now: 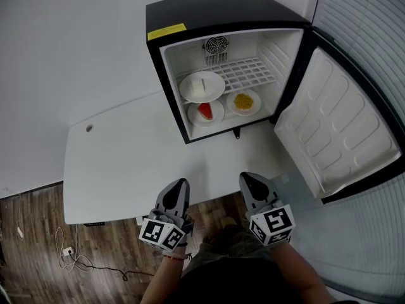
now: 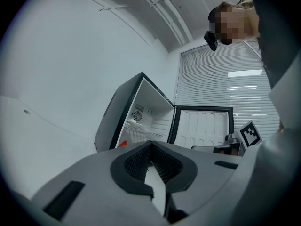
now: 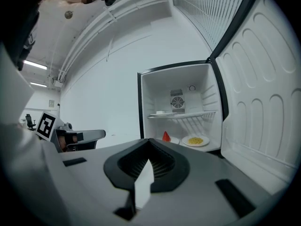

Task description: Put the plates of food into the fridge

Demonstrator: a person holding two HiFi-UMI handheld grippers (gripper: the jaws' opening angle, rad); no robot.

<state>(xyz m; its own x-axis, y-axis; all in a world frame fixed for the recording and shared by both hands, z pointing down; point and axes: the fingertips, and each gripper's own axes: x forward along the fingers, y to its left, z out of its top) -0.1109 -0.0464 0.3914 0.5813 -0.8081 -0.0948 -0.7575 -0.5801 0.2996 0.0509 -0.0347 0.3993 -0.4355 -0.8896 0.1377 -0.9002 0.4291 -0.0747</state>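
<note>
Head view shows three plates of food already inside the fridge (image 1: 221, 8), well ahead of both claws. The plate with a white piece (image 1: 202, 86) stands on the wire shelf (image 1: 253, 71). Below it, on the fridge floor, lie the plate with a red piece (image 1: 205, 112) and, to its right, the plate with yellow food (image 1: 244, 102). The door (image 1: 335, 125) is swung wide open, ahead and to the right of the right claw (image 1: 247, 177). No plate is seen on the white counter (image 1: 126, 151) between the claws and the fridge.

The left claw (image 1: 181, 182) and the right claw hang side by side at the near edge of the counter. Both are clenched, and each gripper view shows nothing between the jaws.

I judge that the loading step is finished and only the closing of the door is left. For this the right claw should go to the far side of the door and push it round toward the left until it meets the fridge front.

A yellow label (image 1: 166, 31) sits on the top front edge of the fridge, but its print is too small to read. I can see no brand name
</note>
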